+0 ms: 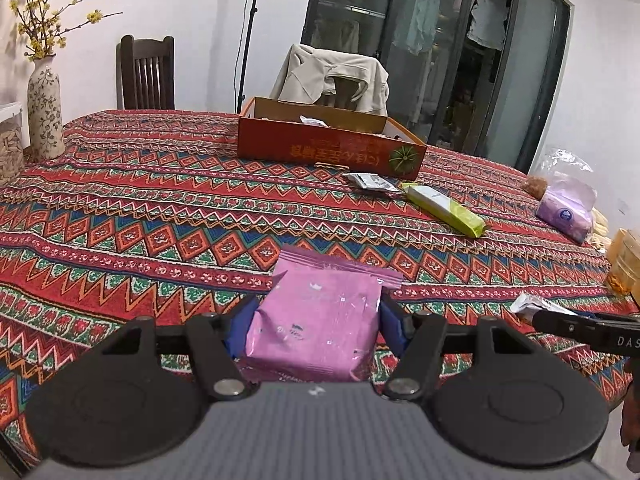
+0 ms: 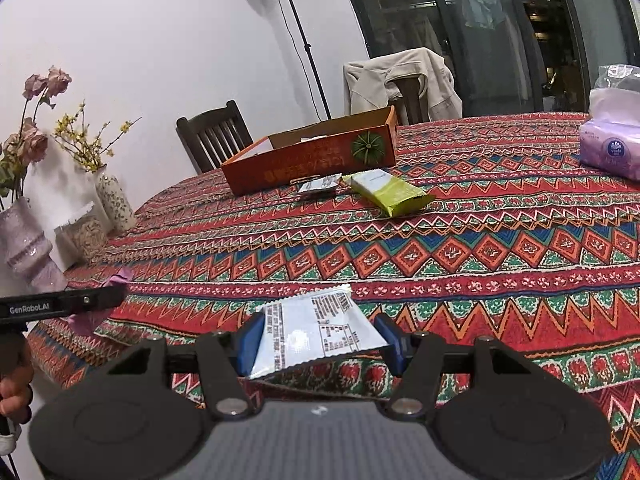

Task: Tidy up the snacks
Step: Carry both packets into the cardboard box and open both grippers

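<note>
A pink packet (image 1: 316,320) is clamped in the left gripper (image 1: 316,326), a white sachet (image 2: 316,336) in the right gripper (image 2: 318,342). The orange box (image 1: 328,148) is seen straight ahead, well across the surface (image 1: 160,208), probably slightly nearer the left.

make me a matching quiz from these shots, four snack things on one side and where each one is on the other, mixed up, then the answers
Things:
1. pink packet
2. white packet
3. green packet
4. orange box

Places:
A. lying on the tablecloth just in front of the box
B. clamped in the right gripper
C. standing open near the table's far edge
D. clamped in the left gripper

Pairs: 1-D, 2-B, 3-A, 4-C
</note>
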### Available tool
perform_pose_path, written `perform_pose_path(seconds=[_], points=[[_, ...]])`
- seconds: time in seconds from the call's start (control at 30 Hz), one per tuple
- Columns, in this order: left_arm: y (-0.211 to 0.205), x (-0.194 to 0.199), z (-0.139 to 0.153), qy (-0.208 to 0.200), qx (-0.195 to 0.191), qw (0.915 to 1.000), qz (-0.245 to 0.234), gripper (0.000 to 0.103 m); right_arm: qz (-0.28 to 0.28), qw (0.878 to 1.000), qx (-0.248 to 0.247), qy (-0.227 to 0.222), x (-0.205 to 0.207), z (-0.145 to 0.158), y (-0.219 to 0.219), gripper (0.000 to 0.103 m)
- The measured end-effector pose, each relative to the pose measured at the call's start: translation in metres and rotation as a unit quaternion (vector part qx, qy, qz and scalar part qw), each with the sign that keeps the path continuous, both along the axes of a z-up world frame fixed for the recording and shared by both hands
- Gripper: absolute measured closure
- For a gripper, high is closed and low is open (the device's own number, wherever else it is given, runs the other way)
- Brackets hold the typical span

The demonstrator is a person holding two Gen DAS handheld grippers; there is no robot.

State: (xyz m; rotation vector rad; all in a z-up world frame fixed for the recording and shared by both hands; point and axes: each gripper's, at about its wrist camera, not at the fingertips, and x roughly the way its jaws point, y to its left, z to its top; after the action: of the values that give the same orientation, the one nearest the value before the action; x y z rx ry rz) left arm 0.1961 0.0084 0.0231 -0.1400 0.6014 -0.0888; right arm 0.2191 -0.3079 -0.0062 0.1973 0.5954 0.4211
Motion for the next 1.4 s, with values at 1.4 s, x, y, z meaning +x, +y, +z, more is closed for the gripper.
perform_pose_path(seconds=[1.4], points=[[0.044,0.502,0.034,0.013,0.029,0.9993,-0.018,0.019,-0.037,0.999,-0.032,0.023,0.516,0.05,0.142,0.035]])
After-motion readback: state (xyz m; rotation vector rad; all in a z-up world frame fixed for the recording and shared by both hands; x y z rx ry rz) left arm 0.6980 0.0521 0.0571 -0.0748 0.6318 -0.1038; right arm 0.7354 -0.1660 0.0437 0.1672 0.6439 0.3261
